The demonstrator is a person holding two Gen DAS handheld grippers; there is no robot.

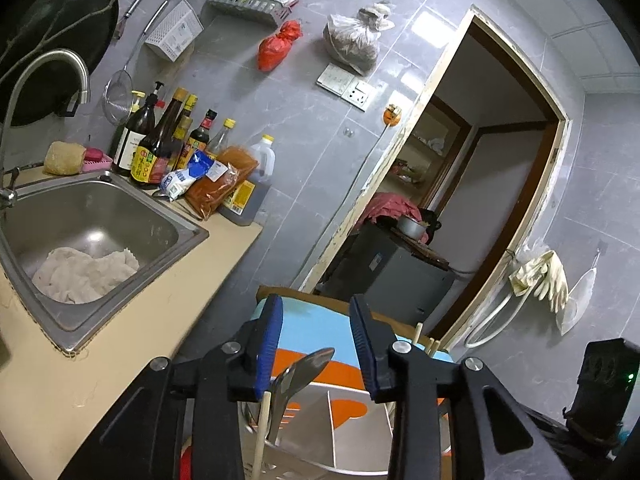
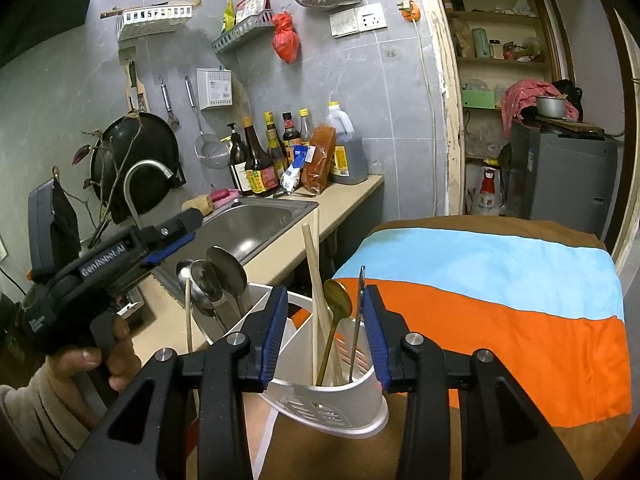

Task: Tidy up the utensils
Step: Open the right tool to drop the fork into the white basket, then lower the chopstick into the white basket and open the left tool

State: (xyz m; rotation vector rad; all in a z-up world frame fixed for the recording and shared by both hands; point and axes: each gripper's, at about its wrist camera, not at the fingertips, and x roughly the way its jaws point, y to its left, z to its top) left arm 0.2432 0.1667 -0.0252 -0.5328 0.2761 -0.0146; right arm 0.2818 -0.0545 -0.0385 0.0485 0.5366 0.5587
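A white utensil holder (image 2: 320,400) with compartments stands on the striped cloth. In the right wrist view its near compartment holds wooden chopsticks (image 2: 314,280), a gold spoon (image 2: 338,300) and a thin dark utensil (image 2: 358,320). Its left compartment holds steel spoons (image 2: 216,280) and one chopstick (image 2: 188,320). My right gripper (image 2: 324,300) is open and empty just above the holder. My left gripper (image 1: 316,320) is open and empty above the holder (image 1: 352,432), over a steel spoon (image 1: 300,376); it also shows at left in the right wrist view (image 2: 168,240).
A striped blue, orange and brown cloth (image 2: 500,300) covers the table. A steel sink (image 1: 92,220) with a rag and faucet is on the counter at left. Sauce bottles (image 2: 260,160) stand by the wall. A doorway (image 1: 480,200) opens at right.
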